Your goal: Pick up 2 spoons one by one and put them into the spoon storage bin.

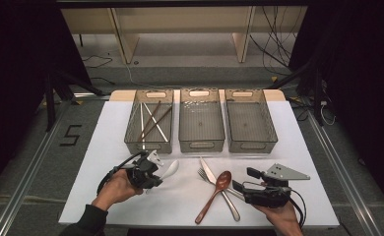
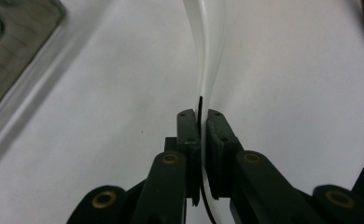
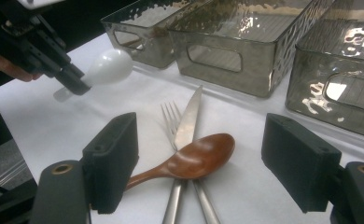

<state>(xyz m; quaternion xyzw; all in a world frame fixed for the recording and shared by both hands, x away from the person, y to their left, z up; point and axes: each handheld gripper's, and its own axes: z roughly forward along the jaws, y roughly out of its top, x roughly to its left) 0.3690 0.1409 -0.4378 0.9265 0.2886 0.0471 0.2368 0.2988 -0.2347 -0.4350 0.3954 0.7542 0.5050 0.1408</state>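
The person's forearms come in at the bottom edge of the high view, the left in a dark sleeve (image 1: 89, 219). The table (image 1: 106, 147), under a white cover, is the largest thing, and it bears three grey see-through bins in a row at its far side. A "5" (image 1: 70, 134) is marked on the floor to the table's left; I can read no other writing.

The left bin (image 1: 131, 129) holds a few sticks, some pale and some brown, lying crossed. The middle bin (image 1: 201, 129) and the right bin (image 1: 271, 129) look empty.

The left hand (image 1: 115, 189) grips its tool from behind, wrist low over the cover, with the left gripper (image 1: 156, 178) pointing right and away from the person. Its jaws are closed tight on the handle of the white spoon (image 1: 169, 170), whose bowl sticks out past the jaws, just in front of the left bin. In the left gripper view the pale handle (image 2: 207, 70) runs straight up from between the pads.

The right hand (image 1: 278, 214) holds the right gripper (image 1: 243, 179) level near the table's front right, pointing left. Its jaws stand wide apart with nothing between them.

Between the two grippers lie a brown wooden spoon (image 1: 214, 193), a knife (image 1: 218, 188) and a fork (image 1: 203, 174), the wooden spoon laid across the two metal pieces.
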